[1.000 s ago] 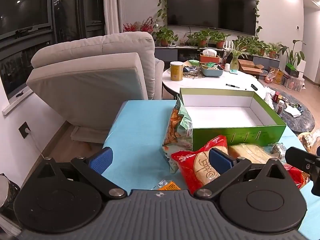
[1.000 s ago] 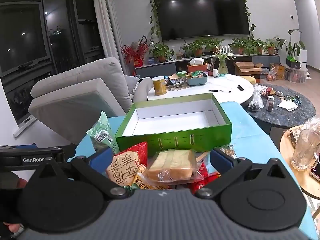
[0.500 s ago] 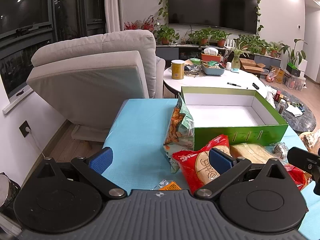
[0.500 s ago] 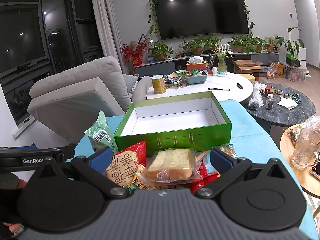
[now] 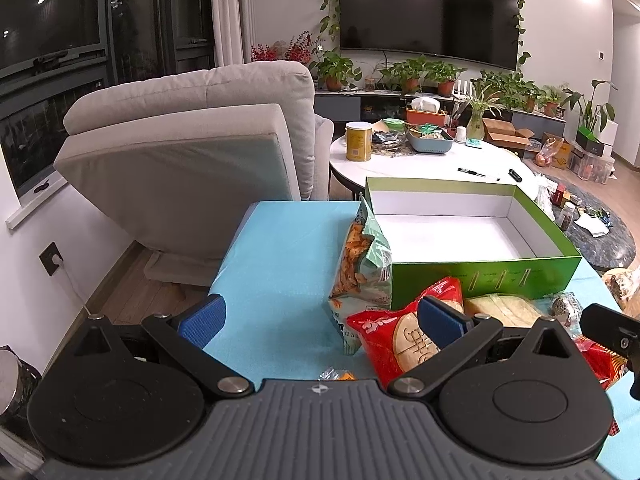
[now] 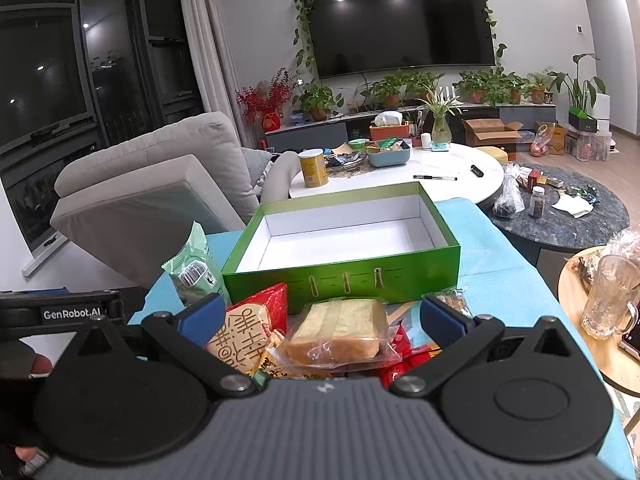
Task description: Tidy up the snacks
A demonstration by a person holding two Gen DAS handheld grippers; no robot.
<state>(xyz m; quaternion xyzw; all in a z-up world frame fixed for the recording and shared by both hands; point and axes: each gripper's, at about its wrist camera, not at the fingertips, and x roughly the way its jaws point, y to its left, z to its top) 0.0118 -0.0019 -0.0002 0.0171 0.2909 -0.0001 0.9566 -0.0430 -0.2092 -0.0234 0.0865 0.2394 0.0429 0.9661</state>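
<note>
Two wrist cameras look across a blue-covered table [image 5: 280, 248] in a living room. The left tongs [image 5: 320, 320] are spread wide over bare cloth, holding nothing. The right tongs [image 6: 320, 316] are also wide and empty, with a clear-wrapped bread slice [image 6: 340, 330] lying between their blue pads.

An open green box [image 6: 340, 276] with a bare white interior sits at 12 o'clock of the snack pile. A green chip bag [image 5: 362, 264] stands upright against its left front corner, and a red cracker packet [image 5: 400, 338] leans just in front.

Only the left view shows the chip bag's printed front and a small orange wrapper [image 5: 336, 375], half hidden by the tool body. Only the right view shows a glass mug [image 6: 610, 296] on a side table at 3 o'clock — and the bread in full. More packets beneath the bread are too covered to identify.
</note>
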